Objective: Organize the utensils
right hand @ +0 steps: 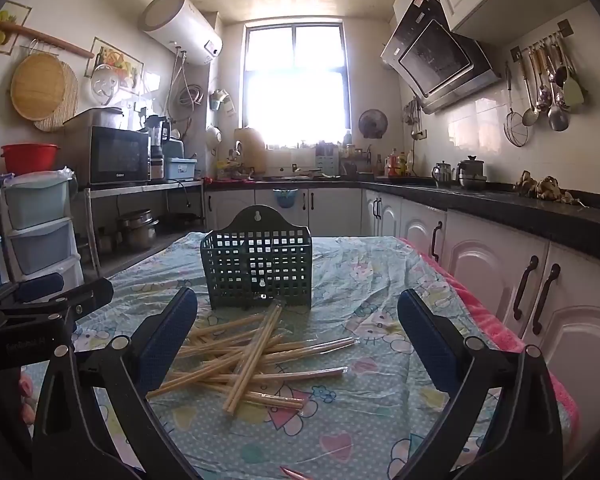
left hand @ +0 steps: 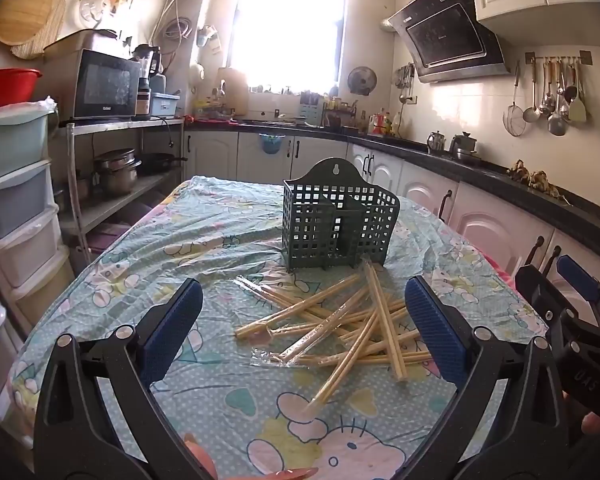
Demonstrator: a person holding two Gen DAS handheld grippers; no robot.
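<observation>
My left tool (left hand: 304, 316) and my right tool (right hand: 298, 322) both stand wide, holding nothing, above the tabletop (left hand: 204, 236). Between the fingers lies one heap of chopsticks (left hand: 340, 326); they overlap, so I cannot count them exactly. Just behind stands one green basket (left hand: 338, 220), upright. Some chopsticks are in clear wrappers.

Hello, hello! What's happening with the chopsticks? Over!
Left gripper and right gripper open, empty. Chopsticks piled loose on tablecloth, none in green basket. Nothing blocking.
</observation>
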